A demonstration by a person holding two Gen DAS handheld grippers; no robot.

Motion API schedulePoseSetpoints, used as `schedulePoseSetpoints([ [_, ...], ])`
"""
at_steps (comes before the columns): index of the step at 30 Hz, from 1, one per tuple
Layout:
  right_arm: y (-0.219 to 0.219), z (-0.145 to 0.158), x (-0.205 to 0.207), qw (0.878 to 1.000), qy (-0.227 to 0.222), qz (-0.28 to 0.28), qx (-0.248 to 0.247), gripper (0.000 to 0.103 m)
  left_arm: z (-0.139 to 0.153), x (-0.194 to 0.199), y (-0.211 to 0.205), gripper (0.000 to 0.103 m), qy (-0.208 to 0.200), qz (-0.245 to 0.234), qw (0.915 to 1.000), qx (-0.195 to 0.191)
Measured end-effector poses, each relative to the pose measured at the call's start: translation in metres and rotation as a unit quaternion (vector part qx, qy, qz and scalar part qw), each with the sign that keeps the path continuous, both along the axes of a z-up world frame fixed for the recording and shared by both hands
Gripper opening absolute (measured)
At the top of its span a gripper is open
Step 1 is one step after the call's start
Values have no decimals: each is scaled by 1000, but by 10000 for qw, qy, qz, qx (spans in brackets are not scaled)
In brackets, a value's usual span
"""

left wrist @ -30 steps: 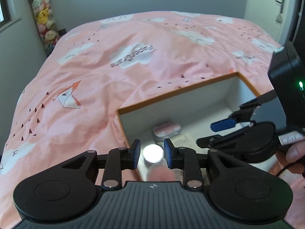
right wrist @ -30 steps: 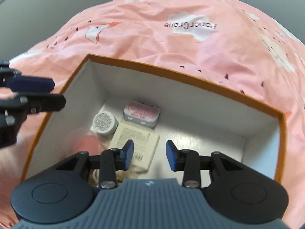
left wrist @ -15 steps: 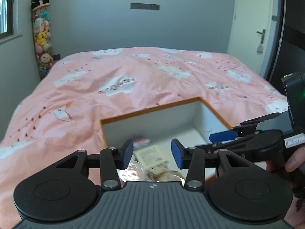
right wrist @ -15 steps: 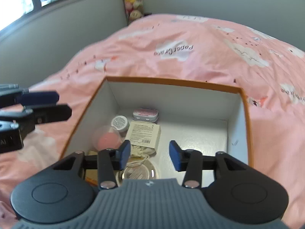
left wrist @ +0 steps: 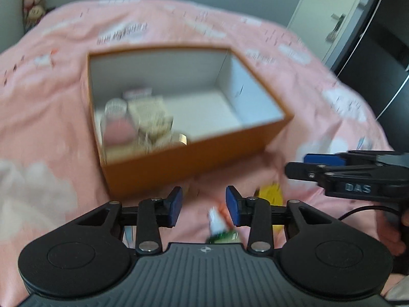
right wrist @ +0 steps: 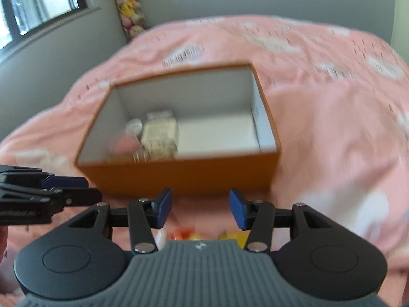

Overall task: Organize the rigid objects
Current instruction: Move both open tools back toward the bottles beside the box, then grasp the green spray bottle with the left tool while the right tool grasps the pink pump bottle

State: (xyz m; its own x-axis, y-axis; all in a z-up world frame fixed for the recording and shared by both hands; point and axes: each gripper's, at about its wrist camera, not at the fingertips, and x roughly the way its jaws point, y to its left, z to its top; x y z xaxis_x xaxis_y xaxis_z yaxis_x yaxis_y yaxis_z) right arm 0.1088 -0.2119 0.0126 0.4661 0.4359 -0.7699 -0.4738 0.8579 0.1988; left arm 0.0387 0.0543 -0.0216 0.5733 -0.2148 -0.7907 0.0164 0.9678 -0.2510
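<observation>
Left wrist view: both claws hang over the near edge of the pink bed point(left wrist: 64, 117), short of the orange box point(left wrist: 194, 161).

Already in the box's left half are a few blurred items, a round tin point(left wrist: 115, 106) among them. Loose pieces wait nearer: a yellow one point(left wrist: 271, 195) between the claws, and a white-and-green tube point(left wrist: 217, 223) lying near-to-far just under the left gripper point(left wrist: 203, 206), which looks the better placed to take it. That claw tilts down, jaws closing, nothing between them. The right gripper point(right wrist: 199, 209) is half-open and empty.
</observation>
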Motion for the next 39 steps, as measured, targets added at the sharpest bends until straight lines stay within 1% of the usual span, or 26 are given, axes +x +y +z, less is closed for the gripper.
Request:
schedulePoseSetpoints([
  [2, -6, -7, -12, 9998, 187, -45, -45, 49, -10, -6, -4, 43, 257, -94, 9995, -132],
  [6, -12, -18, -27, 9984, 551, -54, -118, 49, -26, -18, -8, 43, 640, -74, 9977, -186],
  [8, -13, -21, -33, 9977, 638, -57, -209, 49, -33, -21, -12, 43, 870, -61, 9961, -163],
  [11, -12, -32, -39, 9954, 864, -95, -395, 49, -40, -25, -18, 43, 1121, -165, 9935, -138],
  [15, -17, -47, -42, 9915, 1229, -127, -415, 49, -52, -27, -28, 43, 1472, -274, 9887, -54],
  [18, -13, -53, -46, 9898, 1333, -21, -494, 49, -61, -30, -32, 43, 1674, -302, 9854, -71],
  [21, -10, -55, -49, 9891, 1340, 85, -606, 49, -63, -31, -31, 43, 1743, -308, 9842, -88],
  [27, -8, -58, -49, 9875, 1427, 125, -663, 50, -67, -27, -32, 44, 1824, -346, 9825, -127],
  [30, -7, -59, -48, 9876, 1428, 145, -634, 50, -68, -24, -28, 44, 1719, -324, 9840, -336],
  [33, -8, -60, -47, 9876, 1454, 151, -577, 49, -68, -19, -21, 49, 1517, -235, 9860, -650],
  [39, -9, -62, -45, 9869, 1513, 144, -545, 49, -82, -6, -15, 49, 1559, 3, 9838, -883],
])
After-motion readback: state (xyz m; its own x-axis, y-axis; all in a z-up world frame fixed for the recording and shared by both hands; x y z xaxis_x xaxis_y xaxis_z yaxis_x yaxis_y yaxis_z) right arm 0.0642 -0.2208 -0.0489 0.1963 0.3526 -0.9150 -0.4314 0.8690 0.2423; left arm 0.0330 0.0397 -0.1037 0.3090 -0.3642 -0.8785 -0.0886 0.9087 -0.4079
